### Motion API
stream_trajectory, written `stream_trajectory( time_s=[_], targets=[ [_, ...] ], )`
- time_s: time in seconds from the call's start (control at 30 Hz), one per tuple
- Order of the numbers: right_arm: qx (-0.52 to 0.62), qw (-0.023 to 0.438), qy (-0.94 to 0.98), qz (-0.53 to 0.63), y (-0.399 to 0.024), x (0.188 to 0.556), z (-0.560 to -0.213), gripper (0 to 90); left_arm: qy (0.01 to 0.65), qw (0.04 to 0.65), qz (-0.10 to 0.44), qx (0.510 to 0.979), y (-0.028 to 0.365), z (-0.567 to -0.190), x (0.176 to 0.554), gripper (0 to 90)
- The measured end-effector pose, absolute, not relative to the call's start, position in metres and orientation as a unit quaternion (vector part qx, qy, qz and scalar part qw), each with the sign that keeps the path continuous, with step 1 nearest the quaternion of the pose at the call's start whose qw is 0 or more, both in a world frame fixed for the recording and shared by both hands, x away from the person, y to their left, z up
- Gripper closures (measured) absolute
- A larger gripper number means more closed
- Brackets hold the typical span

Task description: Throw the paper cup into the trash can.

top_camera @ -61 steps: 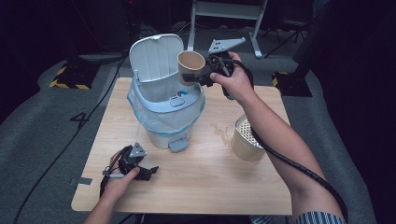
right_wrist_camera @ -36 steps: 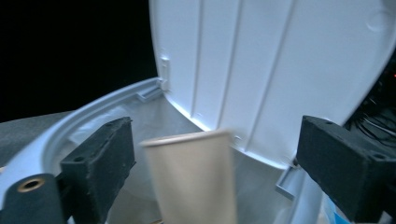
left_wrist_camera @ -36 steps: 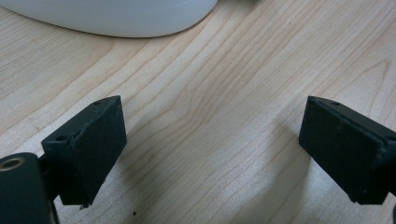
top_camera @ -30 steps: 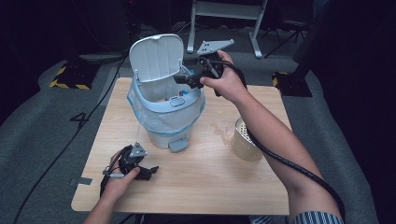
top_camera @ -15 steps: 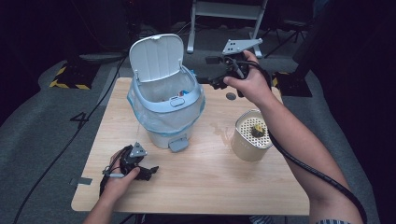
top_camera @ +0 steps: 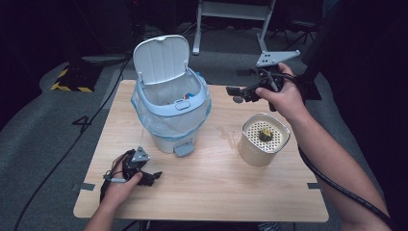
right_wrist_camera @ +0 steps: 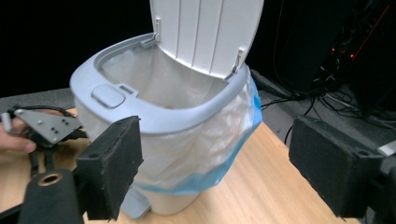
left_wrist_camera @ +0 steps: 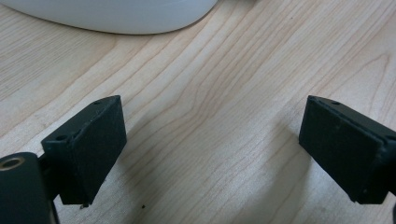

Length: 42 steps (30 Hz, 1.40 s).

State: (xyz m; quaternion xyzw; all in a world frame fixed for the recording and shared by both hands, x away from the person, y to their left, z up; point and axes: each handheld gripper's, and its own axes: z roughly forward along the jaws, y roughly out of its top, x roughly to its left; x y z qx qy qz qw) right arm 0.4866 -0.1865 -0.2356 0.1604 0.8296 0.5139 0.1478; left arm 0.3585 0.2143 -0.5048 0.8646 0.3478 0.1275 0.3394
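A pale blue pedal bin stands on the wooden table with its white lid raised and a plastic liner hanging over the rim. My right gripper hovers to the right of the bin and points at it. Its jaws are open with nothing between them and have just been closing a little. In the right gripper view the bin shows between the two black jaws of this gripper. My left gripper rests on the table at the front left, open and empty, over bare wood.
A cream perforated canister with something yellow and dark inside stands right of the bin, below my right hand. The bin's pedal faces the front edge. A metal stand and cables lie on the dark floor beyond the table.
Two seconds ago my right gripper held a paper cup over the bin; the cup is gone from its jaws. The gripper has since drawn away to the right. The left gripper stayed put.
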Motion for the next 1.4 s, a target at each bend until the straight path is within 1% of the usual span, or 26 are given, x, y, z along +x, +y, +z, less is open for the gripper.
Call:
stream_trajectory(
  time_s=[0.17, 0.53, 0.8, 0.87, 1.0, 1.13, 1.4],
  targets=[
    [0.184, 0.144, 0.831, 0.505, -0.206, 0.474, -0.243, 18.8, 0.348, 0.341, 0.128, 0.864, 0.215, -0.505, 0.358, 7.8],
    [0.195, 0.152, 0.825, 0.509, -0.255, 0.443, -0.259, 19.4, 0.345, 0.341, 0.126, 0.865, 0.217, -0.505, 0.359, 7.7],
    [0.216, 0.158, 0.823, 0.502, -0.293, 0.416, -0.277, 19.1, 0.344, 0.340, 0.127, 0.866, 0.217, -0.505, 0.359, 7.7],
    [0.221, 0.159, 0.824, 0.497, -0.300, 0.410, -0.283, 19.3, 0.344, 0.340, 0.127, 0.866, 0.217, -0.505, 0.359, 7.7],
    [0.233, 0.150, 0.832, 0.481, -0.314, 0.397, -0.297, 22.4, 0.344, 0.340, 0.127, 0.866, 0.217, -0.505, 0.359, 7.7],
    [0.245, 0.144, 0.835, 0.471, -0.324, 0.387, -0.311, 22.4, 0.344, 0.340, 0.127, 0.866, 0.217, -0.505, 0.359, 7.7],
    [0.273, 0.135, 0.844, 0.443, -0.338, 0.367, -0.353, 21.2, 0.344, 0.340, 0.127, 0.866, 0.217, -0.505, 0.359, 7.7]
  ],
)
